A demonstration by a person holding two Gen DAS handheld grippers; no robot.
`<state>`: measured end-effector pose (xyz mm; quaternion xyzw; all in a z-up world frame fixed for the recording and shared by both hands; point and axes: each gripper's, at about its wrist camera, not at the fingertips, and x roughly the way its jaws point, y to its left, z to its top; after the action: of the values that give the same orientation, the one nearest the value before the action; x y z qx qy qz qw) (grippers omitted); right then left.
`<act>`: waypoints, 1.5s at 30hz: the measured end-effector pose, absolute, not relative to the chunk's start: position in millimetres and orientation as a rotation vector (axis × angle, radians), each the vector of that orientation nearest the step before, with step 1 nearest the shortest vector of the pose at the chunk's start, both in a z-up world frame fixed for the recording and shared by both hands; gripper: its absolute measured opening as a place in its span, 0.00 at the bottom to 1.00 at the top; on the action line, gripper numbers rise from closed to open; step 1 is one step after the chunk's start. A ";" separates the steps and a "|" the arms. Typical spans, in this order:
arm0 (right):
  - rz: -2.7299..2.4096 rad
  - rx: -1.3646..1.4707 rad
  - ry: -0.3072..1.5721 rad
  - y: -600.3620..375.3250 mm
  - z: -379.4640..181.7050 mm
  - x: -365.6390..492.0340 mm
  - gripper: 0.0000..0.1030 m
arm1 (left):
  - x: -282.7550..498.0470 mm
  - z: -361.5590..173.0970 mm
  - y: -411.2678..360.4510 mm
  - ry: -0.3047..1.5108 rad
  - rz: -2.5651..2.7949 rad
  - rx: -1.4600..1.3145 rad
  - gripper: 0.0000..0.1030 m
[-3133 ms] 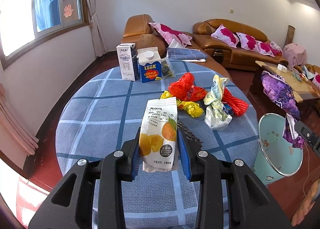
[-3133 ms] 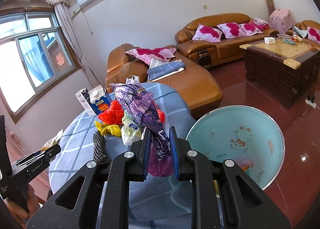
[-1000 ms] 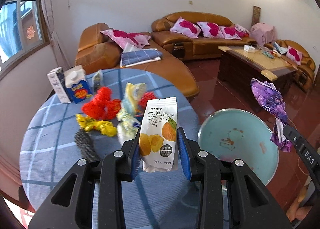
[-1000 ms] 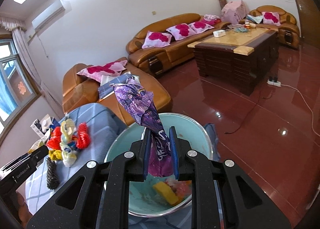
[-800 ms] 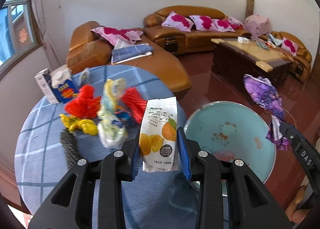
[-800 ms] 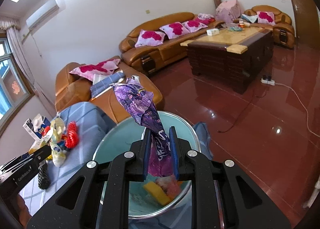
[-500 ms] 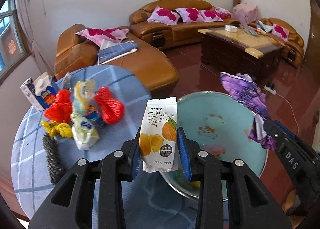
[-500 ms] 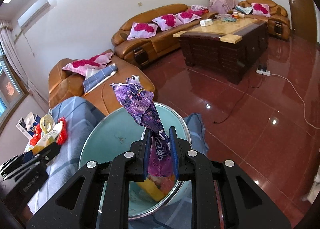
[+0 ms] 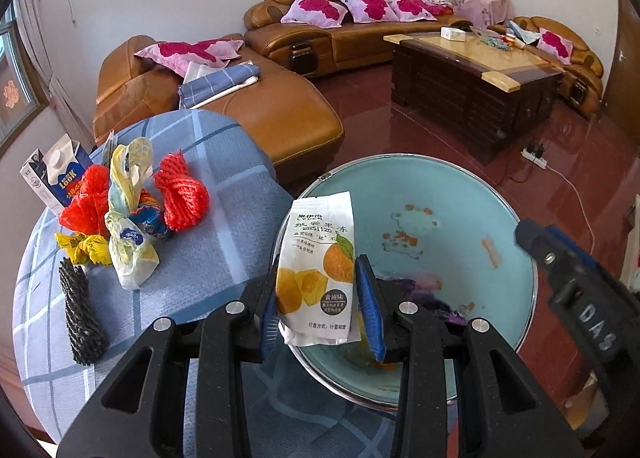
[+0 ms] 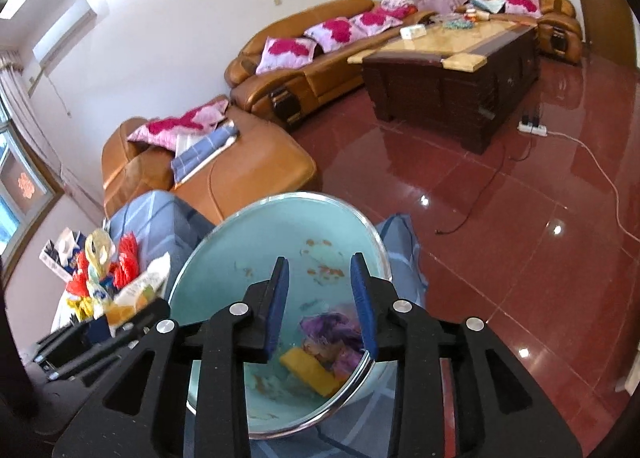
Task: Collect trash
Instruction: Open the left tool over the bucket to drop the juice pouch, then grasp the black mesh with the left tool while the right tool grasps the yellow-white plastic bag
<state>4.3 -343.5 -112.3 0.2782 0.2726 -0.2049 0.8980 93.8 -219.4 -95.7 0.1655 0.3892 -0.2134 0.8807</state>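
- Two tools over my bin (image 9: 516,218): left tool (image 9: 320,298) clamped on the snack pouch (image 9: 316,262).
- Right tool (image 10: 320,298) spread apart above the purple wrapper (image 10: 332,332) inside.

The white snack pouch (image 9: 316,270) hid part of the bin's (image 9: 516,298) near wall. A gripper finger (image 10: 362,302) covered part of the purple wrapper (image 10: 332,332). At far left, the milk cartons (image 10: 60,254) were blurred.
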 end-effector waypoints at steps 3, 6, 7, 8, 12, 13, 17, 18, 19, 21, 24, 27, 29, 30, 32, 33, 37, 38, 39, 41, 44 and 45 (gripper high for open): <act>-0.456 0.584 0.538 -348.2 -108.2 -1.5 0.32 | 91.2 -95.2 -222.5 0.805 -0.457 0.350 0.36; -0.479 0.608 0.529 -355.0 -108.0 -5.3 0.32 | 86.6 -91.8 -223.9 0.786 -0.469 0.355 0.51; -0.483 0.611 0.527 -356.0 -106.9 -6.0 0.32 | 85.1 -89.6 -222.9 0.773 -0.468 0.355 0.54; -0.487 0.613 0.523 -356.7 -105.6 -6.6 0.32 | 83.7 -87.6 -222.4 0.765 -0.467 0.354 0.58; -0.481 0.603 0.515 -353.9 -102.5 -8.1 0.33 | 80.6 -79.0 -214.7 0.736 -0.450 0.339 0.75; -0.477 0.598 0.511 -352.4 -101.2 -8.3 0.35 | 80.0 -77.0 -211.6 0.727 -0.441 0.339 0.76; -0.465 0.581 0.504 -346.1 -98.1 -8.0 0.41 | 81.5 -71.7 -200.3 0.726 -0.425 0.321 0.77; -0.461 0.576 0.503 -344.5 -97.3 -7.8 0.44 | 82.6 -70.5 -196.6 0.727 -0.420 0.313 0.77; -0.453 0.567 0.502 -341.8 -96.3 -7.1 0.46 | 83.9 -69.6 -191.0 0.729 -0.411 0.304 0.77; -0.441 0.549 0.503 -336.5 -94.7 -5.3 0.49 | 87.4 -68.4 -180.9 0.733 -0.392 0.290 0.77; -0.428 0.526 0.507 -328.5 -93.4 -2.0 0.54 | 94.1 -68.2 -163.5 0.743 -0.351 0.273 0.77; -0.417 0.499 0.509 -320.3 -91.8 1.3 0.55 | 98.9 -68.8 -144.7 0.748 -0.313 0.258 0.77; -0.407 0.476 0.517 -314.0 -91.4 3.5 0.55 | 103.3 -70.1 -128.1 0.756 -0.281 0.238 0.77; -0.402 0.470 0.519 -311.1 -91.4 4.6 0.55 | 106.0 -70.8 -120.6 0.762 -0.270 0.228 0.77; -0.389 0.456 0.525 -304.5 -91.3 6.9 0.55 | 110.3 -72.3 -104.1 0.774 -0.242 0.205 0.77; -0.383 0.446 0.527 -301.5 -91.0 7.5 0.55 | 112.3 -73.2 -95.7 0.777 -0.223 0.197 0.77; -0.356 0.412 0.527 -287.1 -88.8 12.0 0.55 | 117.3 -75.5 -69.4 0.772 -0.148 0.179 0.77; -0.349 0.408 0.529 -283.4 -88.2 14.3 0.55 | 117.9 -75.5 -61.5 0.771 -0.127 0.173 0.77; -0.342 0.407 0.530 -281.4 -87.7 16.2 0.55 | 118.5 -74.8 -55.3 0.770 -0.116 0.166 0.77; -0.323 0.397 0.531 -274.7 -85.8 20.7 0.55 | 120.0 -72.2 -41.6 0.761 -0.089 0.154 0.77; -0.302 0.368 0.530 -262.1 -81.2 28.9 0.55 | 123.4 -68.9 -22.6 0.757 -0.057 0.133 0.77; -0.294 0.362 0.530 -258.6 -79.9 31.2 0.55 | 125.6 -68.9 -16.2 0.761 -0.049 0.124 0.77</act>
<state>31.2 -258.6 -79.9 0.1771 0.2595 -0.1442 0.9383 125.6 -16.2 -68.9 0.0602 0.3711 -0.0238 0.9263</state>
